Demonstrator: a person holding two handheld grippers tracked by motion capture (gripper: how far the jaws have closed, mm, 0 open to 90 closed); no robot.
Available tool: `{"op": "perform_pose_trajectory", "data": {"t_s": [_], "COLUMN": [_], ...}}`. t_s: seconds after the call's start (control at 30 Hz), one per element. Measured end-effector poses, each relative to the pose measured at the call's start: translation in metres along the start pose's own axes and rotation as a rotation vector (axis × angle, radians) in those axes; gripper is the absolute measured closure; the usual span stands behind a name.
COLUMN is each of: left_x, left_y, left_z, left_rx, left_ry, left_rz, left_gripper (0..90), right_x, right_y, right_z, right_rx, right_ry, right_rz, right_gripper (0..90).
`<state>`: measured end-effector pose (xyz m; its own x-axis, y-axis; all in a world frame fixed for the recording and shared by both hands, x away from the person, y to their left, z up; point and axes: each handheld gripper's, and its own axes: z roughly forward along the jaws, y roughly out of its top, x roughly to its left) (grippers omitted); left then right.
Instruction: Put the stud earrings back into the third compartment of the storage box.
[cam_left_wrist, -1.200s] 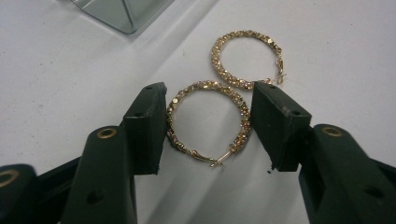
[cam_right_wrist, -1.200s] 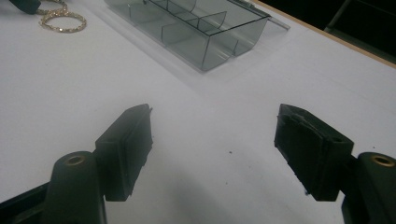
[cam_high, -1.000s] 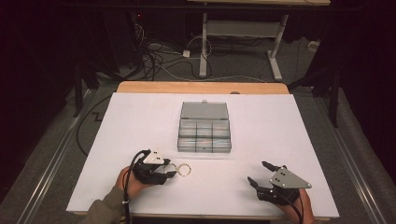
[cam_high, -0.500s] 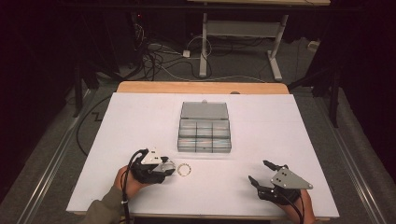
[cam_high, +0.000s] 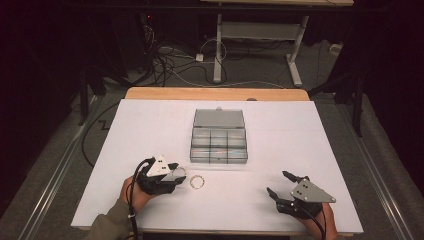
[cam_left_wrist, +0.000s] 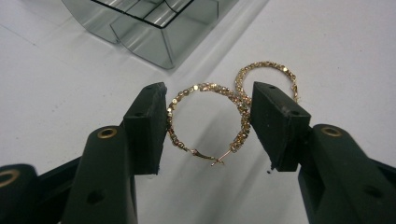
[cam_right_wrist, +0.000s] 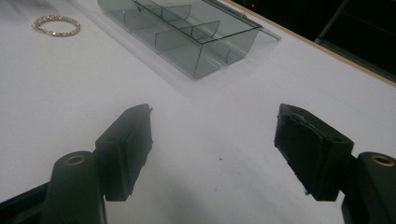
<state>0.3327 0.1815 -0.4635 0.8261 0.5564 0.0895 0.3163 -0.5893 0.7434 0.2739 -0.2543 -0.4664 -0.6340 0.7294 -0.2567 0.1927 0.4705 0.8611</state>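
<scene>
Down at the near left of the white worktop (cam_high: 280, 130), the left gripper (cam_left_wrist: 208, 123) is seen lying low with its fingers (cam_left_wrist: 147, 126) set around a gold sparkly hoop earring (cam_left_wrist: 208, 122). Both pads look pressed right up against the hoop's rim, one on each side, so it's clamped across its width, though whether it's lifted off the surface can't be told. A second gold hoop earring (cam_left_wrist: 268, 77) is seen just behind the first, overlapping the far finger in the left gripper view; in the high view it's spotted flat on the worktop just to the right of the left gripper (cam_high: 176, 176), as a small ring (cam_high: 197, 182). A clear smoky plastic organizer box (cam_high: 219, 142) with its lid folded back is parked in the middle of the worktop, a bit beyond the earrings, and its divided compartments look empty from what can be made out. Over at the near right, the right gripper (cam_high: 281, 183) is held just above the surface, well apart from the box and the earrings, with its fingers (cam_right_wrist: 128, 144) spread wide and nothing between them. In the right gripper view, the loose earring (cam_right_wrist: 56, 25) is picked out far off at the upper left.
</scene>
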Motion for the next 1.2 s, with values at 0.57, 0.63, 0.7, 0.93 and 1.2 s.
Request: {"op": "perform_pose_trajectory", "data": {"t_s": [0.57,0.63,0.7,0.93,1.2], "left_x": [0.015,0.016,0.017,0.014,0.024], "left_y": [0.043,0.052,0.065,0.098,0.128], "left_z": [0.003,0.008,0.016,0.044,0.08], "left_rx": [-0.109,-0.123,-0.137,-0.115,-0.086], "left_ry": [0.003,-0.009,-0.026,-0.032,-0.051], "left_rz": [0.007,0.009,0.016,0.064,0.038], "left_gripper": [45.3,45.3,45.3,45.3,45.3], "right_x": [0.001,0.001,0.001,0.0,0.0], "right_y": [0.0,0.0,0.0,-0.001,0.0], "right_z": [0.0,0.001,0.001,0.0,0.0], "right_rx": [0.002,0.004,0.004,-0.004,-0.008], "right_ry": [0.002,0.004,0.006,0.001,0.004], "right_rz": [0.012,0.012,0.01,0.016,0.018], "right_gripper": [27.7,27.7,27.7,27.3,26.4]}}
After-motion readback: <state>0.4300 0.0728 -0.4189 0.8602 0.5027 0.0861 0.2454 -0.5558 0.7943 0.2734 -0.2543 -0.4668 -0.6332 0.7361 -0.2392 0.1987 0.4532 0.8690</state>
